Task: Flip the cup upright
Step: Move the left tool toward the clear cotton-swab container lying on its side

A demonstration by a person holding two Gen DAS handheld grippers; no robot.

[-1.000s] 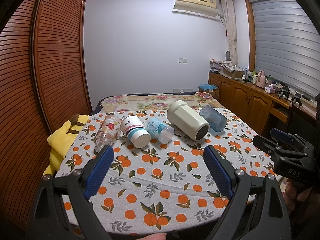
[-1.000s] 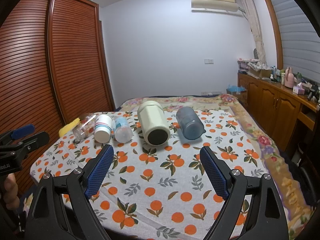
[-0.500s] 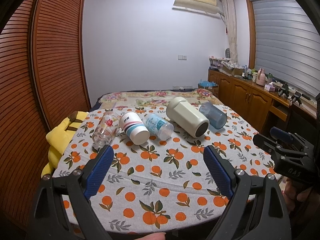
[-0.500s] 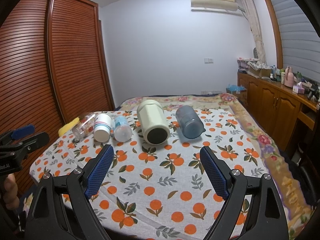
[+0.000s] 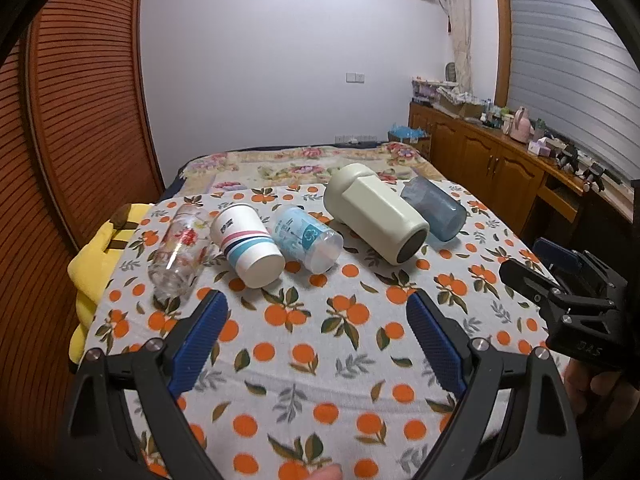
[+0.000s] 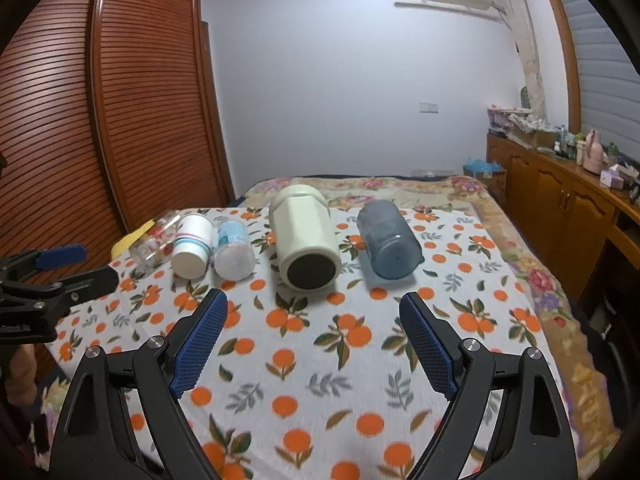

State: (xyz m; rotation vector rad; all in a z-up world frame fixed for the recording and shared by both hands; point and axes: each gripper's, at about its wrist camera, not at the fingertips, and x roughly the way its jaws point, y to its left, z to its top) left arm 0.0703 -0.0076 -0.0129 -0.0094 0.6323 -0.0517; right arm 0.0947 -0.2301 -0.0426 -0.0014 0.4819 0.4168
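My left gripper (image 5: 316, 336) has its blue-padded fingers (image 5: 198, 334) spread wide with nothing between them, hovering above the orange-print tablecloth (image 5: 304, 360). My right gripper (image 6: 312, 336) is spread just as wide and also holds nothing. In the left wrist view the right gripper shows only as a black frame at the far right edge, partly cut off; in the right wrist view the left gripper is likewise cropped at the far left edge.

Five cups lie on their sides in a row ahead of both pairs of fingers, none upright. From my left: a clear glass with a red print (image 5: 178, 248), hard to make out against the cloth and half hidden behind its neighbour in the right wrist view; a white paper cup with pink and blue stripes (image 5: 246, 244) touching it; a clear plastic cup with a blue label (image 5: 306, 238) just beside; a large cream faceted tumbler (image 5: 374, 220); and a blue-grey translucent cup (image 5: 434, 210) close behind the tumbler. Whether the tumbler's dark round end (image 6: 312, 272) is its mouth or base I cannot tell.

A yellow plush toy (image 5: 102, 248) hangs off the cloth's left edge, beside the slatted wooden wardrobe (image 5: 80, 120). A wooden cabinet (image 6: 560, 216) runs along the right. Between my fingers and the row of cups lies bare cloth. The cloth's near edge sits under my fingers, out of view.
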